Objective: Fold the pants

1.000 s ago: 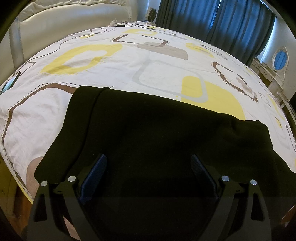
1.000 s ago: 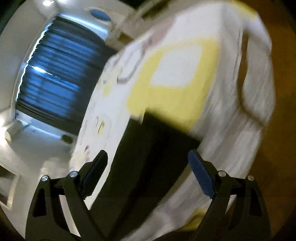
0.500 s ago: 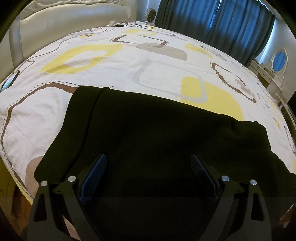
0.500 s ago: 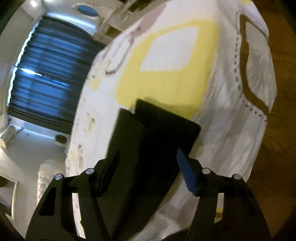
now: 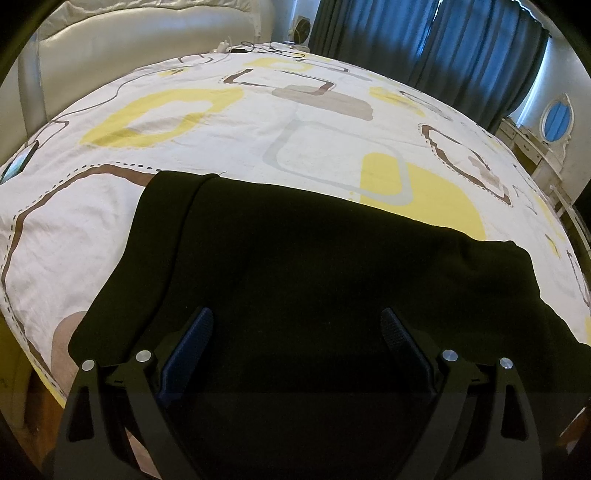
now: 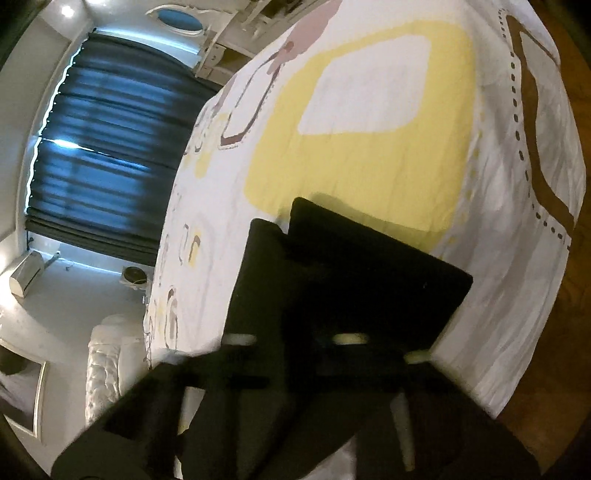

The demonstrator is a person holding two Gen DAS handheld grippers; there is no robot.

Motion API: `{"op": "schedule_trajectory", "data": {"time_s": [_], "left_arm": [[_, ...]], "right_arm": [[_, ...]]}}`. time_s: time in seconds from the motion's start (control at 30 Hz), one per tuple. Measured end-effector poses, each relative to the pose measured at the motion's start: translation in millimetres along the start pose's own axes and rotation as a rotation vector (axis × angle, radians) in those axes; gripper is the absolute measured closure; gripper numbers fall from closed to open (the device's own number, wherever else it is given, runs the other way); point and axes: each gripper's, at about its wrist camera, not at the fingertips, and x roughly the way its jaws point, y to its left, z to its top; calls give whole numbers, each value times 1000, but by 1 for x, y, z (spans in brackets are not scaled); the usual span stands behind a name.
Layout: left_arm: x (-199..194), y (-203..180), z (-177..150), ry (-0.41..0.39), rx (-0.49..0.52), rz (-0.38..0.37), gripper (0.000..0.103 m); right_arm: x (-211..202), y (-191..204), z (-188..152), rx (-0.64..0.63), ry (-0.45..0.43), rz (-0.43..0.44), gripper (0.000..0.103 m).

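Bedroom w/ dark curtains (image 5: 424,48); bed (image 5: 258,122) covered by yellow/brown patterned sheet. L gripper (image 5: 297,332): jaws spread wide, nothing clamped, poised over black pants (image 5: 314,251). R gripper (image 6: 314,343): blurred, jaws fully closed at the pant-leg ends (image 6: 369,269); whether fabric is pinched can't be told. Pants lie flat across bed, near its edge.

This is a home bedroom. A wide bed (image 5: 295,122) fills the view, spread with a white cover printed in yellow, brown and grey shapes, and a padded cream headboard (image 5: 147,33) stands behind it. Dark blue curtains (image 5: 424,37) hang full length at the window. A white dressing table (image 5: 532,147) with an oval mirror (image 5: 557,120) stands beside the bed. Wooden floor (image 6: 554,376) shows below the bed's edge.
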Motion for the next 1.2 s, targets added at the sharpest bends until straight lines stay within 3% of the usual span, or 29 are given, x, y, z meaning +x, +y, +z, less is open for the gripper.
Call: {"op": "schedule_trajectory", "data": {"time_s": [0.27,0.43,0.6,0.7,0.73,0.77,1.0,1.07,1.17,1.2], "left_arm": [[-5,2,1,1,-34,-30,12],[-6,2,0,4,-26,-44,12],[-8,3,-1,4,-7,-46,12],[-10,6,-1,3,-12,-62,12],[-10,6,-2,2,-13,-67,12],[-11,7,-2,1,-13,-72,12],[-13,7,-5,1,0,-84,12],[-14,6,-5,1,-1,-81,12],[-13,4,-4,4,0,-74,12],[-13,4,-4,5,-1,-74,12]], "right_arm": [[-49,3,-6,-100,-108,-7,97],[-38,-34,-10,-73,-79,-98,97],[-32,-44,-8,-63,-57,-113,93],[-56,-26,3,-162,-140,-189,53],[-64,-22,9,-179,-166,-185,34],[-69,-19,15,-194,-173,-166,27],[-28,-9,63,-339,28,3,25],[-16,-3,63,-389,63,11,24],[17,-2,55,-399,217,52,22],[25,-1,48,-429,248,27,21]]}}
